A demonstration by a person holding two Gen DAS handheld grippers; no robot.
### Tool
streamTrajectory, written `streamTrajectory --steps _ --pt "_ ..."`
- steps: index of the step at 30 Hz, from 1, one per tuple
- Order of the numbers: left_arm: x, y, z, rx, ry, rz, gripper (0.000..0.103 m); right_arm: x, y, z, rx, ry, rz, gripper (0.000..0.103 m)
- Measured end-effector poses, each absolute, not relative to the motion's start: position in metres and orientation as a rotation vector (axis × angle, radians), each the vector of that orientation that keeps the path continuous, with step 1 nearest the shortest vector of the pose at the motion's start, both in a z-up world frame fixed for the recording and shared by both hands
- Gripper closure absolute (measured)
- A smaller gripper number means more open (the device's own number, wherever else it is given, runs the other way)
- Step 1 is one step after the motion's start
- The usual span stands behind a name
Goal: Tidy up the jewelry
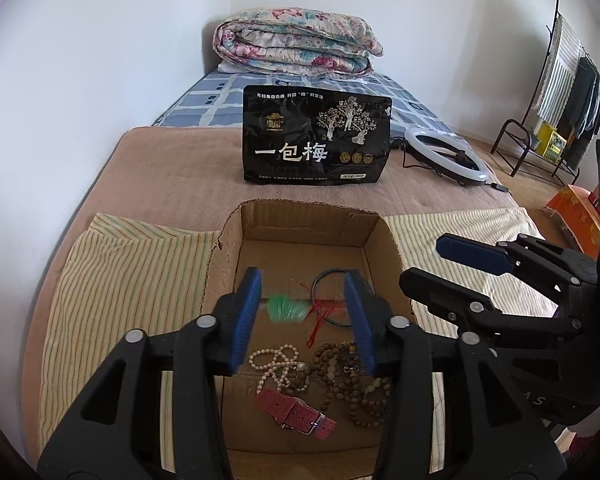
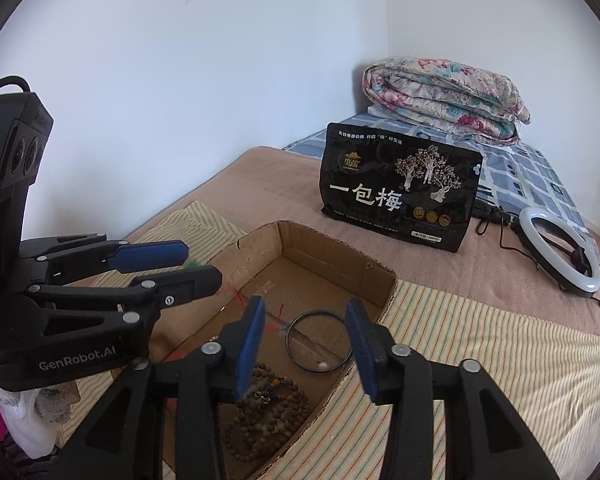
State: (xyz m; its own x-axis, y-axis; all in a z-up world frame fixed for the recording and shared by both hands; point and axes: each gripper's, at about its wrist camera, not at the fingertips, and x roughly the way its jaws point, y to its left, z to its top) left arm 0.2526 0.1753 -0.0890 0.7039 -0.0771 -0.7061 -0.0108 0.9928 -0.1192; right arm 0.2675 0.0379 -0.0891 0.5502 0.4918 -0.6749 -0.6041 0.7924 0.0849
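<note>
Left gripper wide over box, green piece dropping | right gripper wide, bangle at 12 o'clock | you're clear to collect.

**Hidden, blurred and cropped details**

A motion-blurred green object sits mid-box; its form cannot be told. The left gripper's fingers cover part of the pearl necklace. At 3 o'clock, the orange box is cropped. Small print on the black snack bag is unreadable.

White walls, bed (folded quilt), clothes rack
</note>
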Motion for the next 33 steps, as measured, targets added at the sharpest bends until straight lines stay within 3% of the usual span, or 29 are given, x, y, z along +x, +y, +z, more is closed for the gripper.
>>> streamTrajectory --steps 6,33 --pt "0.252 0.177 -0.087 -0.128 0.784 -0.024 0.057 0.267 0.034 -0.086 -0.158 0.739 0.645 0.048" --pt "0.213 0.158 -0.045 -0.091 0.677 0.001 0.057 0.233 -0.010 -0.050 -0.145 0.677 0.589 0.042"
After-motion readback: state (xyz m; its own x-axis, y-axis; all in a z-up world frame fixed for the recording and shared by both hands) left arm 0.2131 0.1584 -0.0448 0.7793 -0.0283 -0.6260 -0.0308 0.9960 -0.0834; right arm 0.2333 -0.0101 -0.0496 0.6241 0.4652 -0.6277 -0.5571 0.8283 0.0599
